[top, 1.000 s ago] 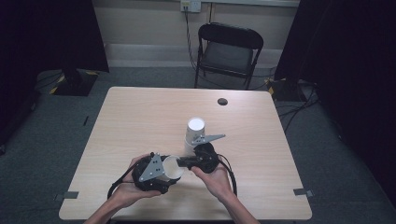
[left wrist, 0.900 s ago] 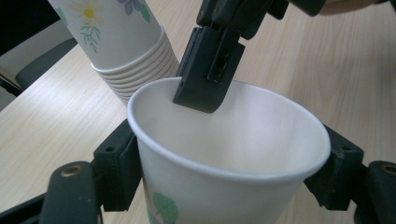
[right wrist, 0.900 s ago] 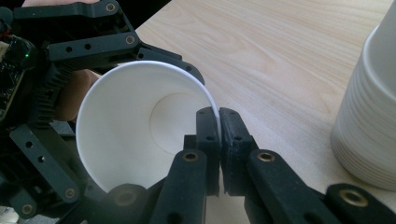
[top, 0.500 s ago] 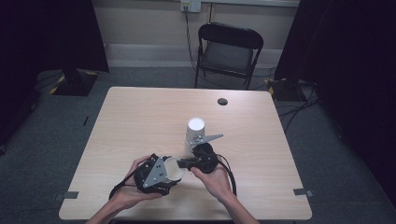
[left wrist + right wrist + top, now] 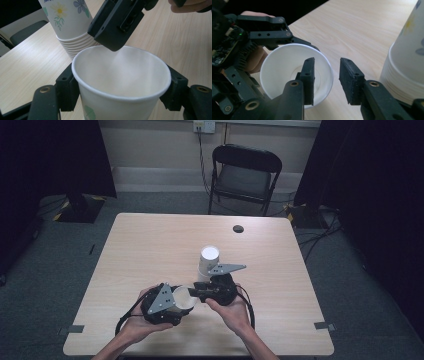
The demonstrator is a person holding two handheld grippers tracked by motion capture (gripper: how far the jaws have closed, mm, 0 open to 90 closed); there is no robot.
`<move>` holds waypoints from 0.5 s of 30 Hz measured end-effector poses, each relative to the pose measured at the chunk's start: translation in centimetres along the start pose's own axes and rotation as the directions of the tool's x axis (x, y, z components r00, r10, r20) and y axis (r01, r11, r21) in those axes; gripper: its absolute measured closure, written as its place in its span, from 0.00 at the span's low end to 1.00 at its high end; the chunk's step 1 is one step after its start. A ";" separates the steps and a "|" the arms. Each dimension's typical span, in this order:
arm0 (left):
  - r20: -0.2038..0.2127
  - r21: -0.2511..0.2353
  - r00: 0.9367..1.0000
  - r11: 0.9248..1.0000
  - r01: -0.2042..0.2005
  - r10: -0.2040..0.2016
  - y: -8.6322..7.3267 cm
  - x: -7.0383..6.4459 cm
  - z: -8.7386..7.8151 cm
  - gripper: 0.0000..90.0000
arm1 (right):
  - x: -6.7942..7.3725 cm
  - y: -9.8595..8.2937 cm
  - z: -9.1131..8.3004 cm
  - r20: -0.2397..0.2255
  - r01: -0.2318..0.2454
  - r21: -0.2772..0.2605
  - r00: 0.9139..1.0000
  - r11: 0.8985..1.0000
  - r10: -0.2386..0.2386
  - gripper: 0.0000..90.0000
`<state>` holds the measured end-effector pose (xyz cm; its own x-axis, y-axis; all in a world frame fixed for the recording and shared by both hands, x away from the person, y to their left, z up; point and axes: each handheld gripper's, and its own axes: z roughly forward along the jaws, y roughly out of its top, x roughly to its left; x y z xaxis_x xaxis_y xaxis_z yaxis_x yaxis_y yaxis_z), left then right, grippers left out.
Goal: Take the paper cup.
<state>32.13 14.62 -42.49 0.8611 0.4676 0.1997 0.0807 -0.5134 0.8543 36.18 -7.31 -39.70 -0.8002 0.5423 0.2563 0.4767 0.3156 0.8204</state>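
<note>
two grippers: both are held low over the near middle of the desk (image 5: 150,245), tips facing each other across a single paper cup (image 5: 184,298).
left gripper (image 5: 120,85): its jaws are clenched on the single paper cup, one pad on each side of the wall just under the rim.
single paper cup: it is held tilted, with the open mouth turned toward the right gripper (image 5: 327,80); the long axis is judged to run roughly along the line between the two hands.
right gripper: its jaws are released and parted; one jaw is seen in front of the cup's mouth and the other outside the rim, so the near wall lies about between them. contact with the rim cannot be told.
cup stack (image 5: 207,262): an upright stack of flower-printed cups is stood on the desk just beyond the right gripper, apart from the held cup.
deciding relation: the rim faces the right gripper and lies just ahead of its tips, so a pinch on that wall is judged to be the nearest move.
risk: a thin paper wall may be crushed if it is squeezed from both grippers at once.
</note>
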 end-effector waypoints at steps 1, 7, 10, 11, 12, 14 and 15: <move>0.004 -0.002 1.000 1.000 0.017 -0.017 0.0 0.1 0.0 0.33 | 0.1 0.0 -0.1 -0.005 0.007 -0.008 1.000 1.000 -0.007 0.73; 0.022 -0.030 0.994 0.994 0.106 -0.106 -0.2 0.9 -0.5 0.34 | 0.1 0.0 -0.4 -0.012 0.020 -0.042 1.000 0.999 -0.021 0.72; 0.042 -0.039 0.988 0.988 0.152 -0.150 -0.3 1.5 -0.8 0.34 | -0.1 0.1 -0.8 -0.007 0.015 -0.070 1.000 0.997 -0.016 0.75; 0.046 -0.047 0.985 0.985 0.166 -0.164 -0.4 1.6 -0.9 0.34 | -0.2 0.1 -1.0 -0.001 0.011 -0.086 1.000 0.996 -0.011 0.77; 0.050 -0.057 0.983 0.982 0.181 -0.178 -0.4 1.8 -1.0 0.34 | -0.2 0.1 -1.0 -0.001 0.011 -0.086 1.000 0.996 -0.011 0.77; 0.050 -0.064 0.980 0.978 0.197 -0.194 -0.4 2.0 -1.2 0.34 | -0.5 0.1 -1.2 0.006 0.004 -0.092 1.000 0.996 -0.004 0.78; 0.050 -0.063 0.980 0.979 0.195 -0.192 -0.4 2.0 -1.3 0.34 | -0.7 0.1 -1.3 0.006 0.000 -0.092 1.000 0.996 0.001 0.77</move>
<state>33.17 16.69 -41.87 0.8539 0.5204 0.0079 0.2150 -0.3666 0.9052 36.29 -8.69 -39.14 -0.7973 0.5476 0.2539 0.4414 0.2420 0.8641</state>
